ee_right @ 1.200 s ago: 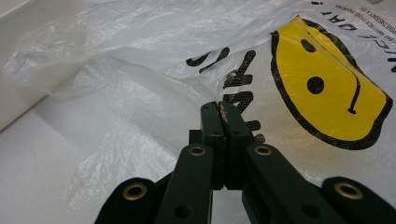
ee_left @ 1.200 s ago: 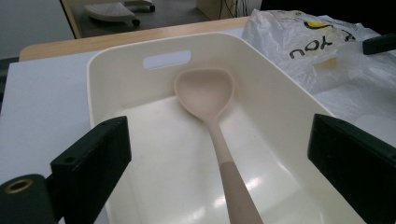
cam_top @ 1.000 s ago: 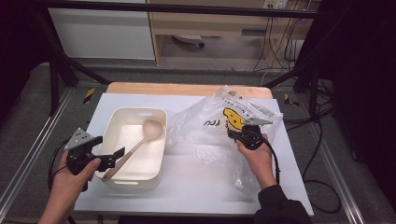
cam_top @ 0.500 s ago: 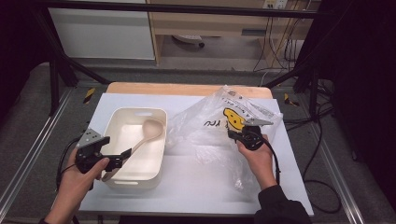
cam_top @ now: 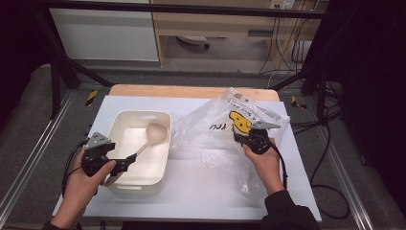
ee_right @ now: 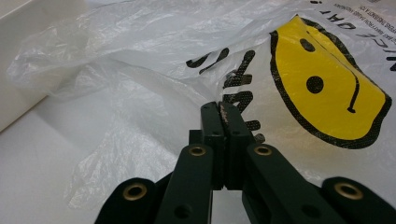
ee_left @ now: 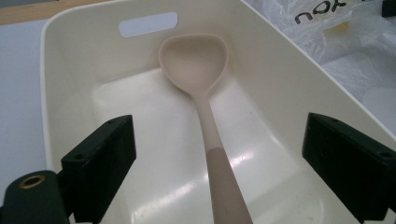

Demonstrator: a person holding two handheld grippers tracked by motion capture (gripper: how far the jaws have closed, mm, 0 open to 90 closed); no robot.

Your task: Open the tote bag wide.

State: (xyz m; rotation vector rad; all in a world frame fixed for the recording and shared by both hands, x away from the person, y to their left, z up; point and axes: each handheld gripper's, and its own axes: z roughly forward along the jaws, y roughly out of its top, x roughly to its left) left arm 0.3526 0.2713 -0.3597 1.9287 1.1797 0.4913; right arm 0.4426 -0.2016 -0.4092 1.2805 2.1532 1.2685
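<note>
On my left, the left gripper (cam_top: 125,163) sits at the near left corner of the cream tub (cam_top: 120,123), its jaws spread wide. In the left gripper view the beige spoon (ee_left: 205,116) runs straight up the middle between the two black jaws, handle toward me and bowl away, and neither jaw touches it. The spoon lies inside the tub, its bowl resting up against the far wall just below the slot handle, its handle coming back over the near rim toward the gripper. My left hand (cam_top: 81,184) grips the tool from below.

Beyond the tub's right wall, just beside it, lies the clear plastic bag (cam_top: 225,129), crumpled on the white table (cam_top: 201,191), with a yellow smiley face and black lettering printed on it.

On my right, the right gripper (cam_top: 238,139) has its jaws pressed together. In the right gripper view the tips meet right at the bag's film by the black lettering, with the yellow face just to the right of them; it looks like a fold of film is pinched there. My right hand (cam_top: 263,163) holds that tool, well apart from the left one.
</note>
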